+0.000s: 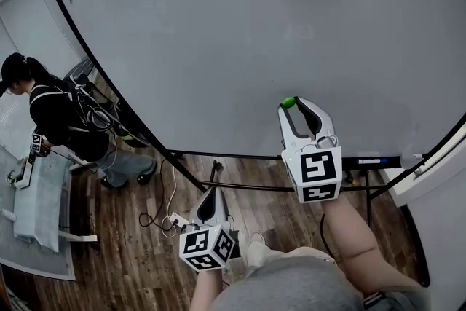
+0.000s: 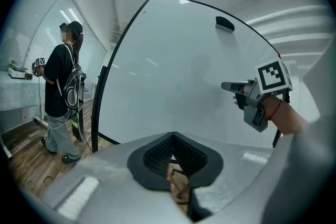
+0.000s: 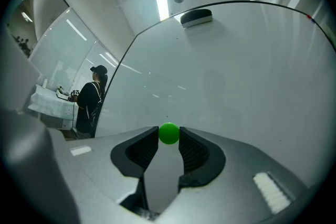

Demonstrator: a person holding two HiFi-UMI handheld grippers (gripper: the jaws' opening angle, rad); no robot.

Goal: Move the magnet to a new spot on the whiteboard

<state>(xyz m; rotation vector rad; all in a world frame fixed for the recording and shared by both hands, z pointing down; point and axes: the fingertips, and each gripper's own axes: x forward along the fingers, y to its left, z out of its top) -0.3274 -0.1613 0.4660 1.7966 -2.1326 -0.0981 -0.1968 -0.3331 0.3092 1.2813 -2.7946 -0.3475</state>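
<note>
A small green ball magnet (image 3: 169, 133) sits between the tips of my right gripper (image 3: 169, 136), whose pads press on it from both sides. In the head view the magnet (image 1: 289, 102) is at the tips of that gripper (image 1: 297, 103), against the lower right part of the large whiteboard (image 1: 218, 33). I cannot tell whether the magnet touches the board surface. My left gripper (image 1: 210, 194) hangs low below the board's bottom edge, jaws shut with nothing in them (image 2: 173, 136). The left gripper view shows the right gripper (image 2: 231, 86) pointed at the whiteboard (image 2: 173, 71).
A person (image 1: 58, 120) stands at the left beside a table (image 1: 36, 207). A black eraser (image 3: 196, 17) sticks near the board's top edge. The board's stand and tray (image 1: 371, 160) run under its lower edge. Cables (image 1: 164, 211) lie on the wooden floor.
</note>
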